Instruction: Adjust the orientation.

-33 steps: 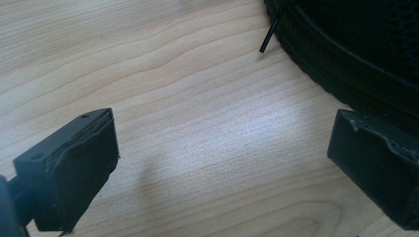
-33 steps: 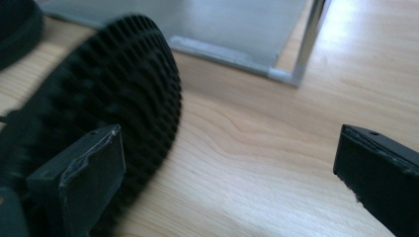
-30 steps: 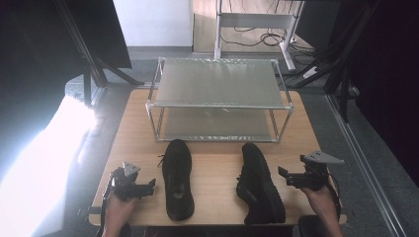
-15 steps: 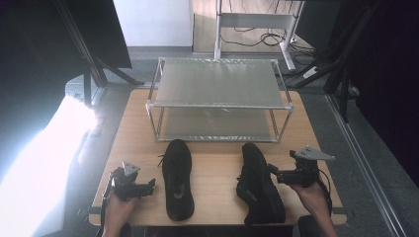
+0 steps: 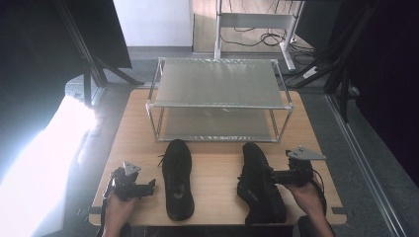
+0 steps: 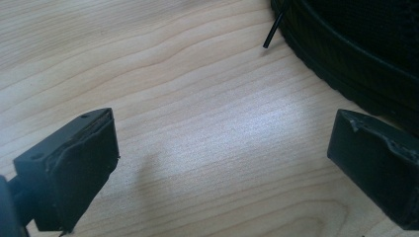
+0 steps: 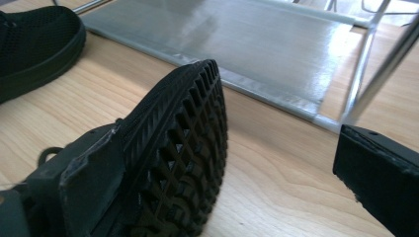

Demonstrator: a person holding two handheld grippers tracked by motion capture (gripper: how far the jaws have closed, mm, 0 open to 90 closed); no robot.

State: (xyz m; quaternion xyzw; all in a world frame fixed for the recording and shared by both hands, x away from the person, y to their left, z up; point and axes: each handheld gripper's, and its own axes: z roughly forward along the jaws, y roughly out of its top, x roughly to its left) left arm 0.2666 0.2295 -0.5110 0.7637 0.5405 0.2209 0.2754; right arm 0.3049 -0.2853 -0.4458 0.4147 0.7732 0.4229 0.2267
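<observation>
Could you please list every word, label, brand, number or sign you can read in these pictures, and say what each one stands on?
None: no readable text appears in these pictures.
Left black mesh shoe: no logo or label legible.
Right black shoe tipped on its side: its lugged sole bears tread pattern, no lettering.
Two-tier grey metal shoe rack: plain shelves, no markings.
Light wooden table: bare grain.
Left gripper and right gripper: black jaws unmarked.

No readable text, no labels, no brands, no numbers — nothing legible on any surface
</observation>
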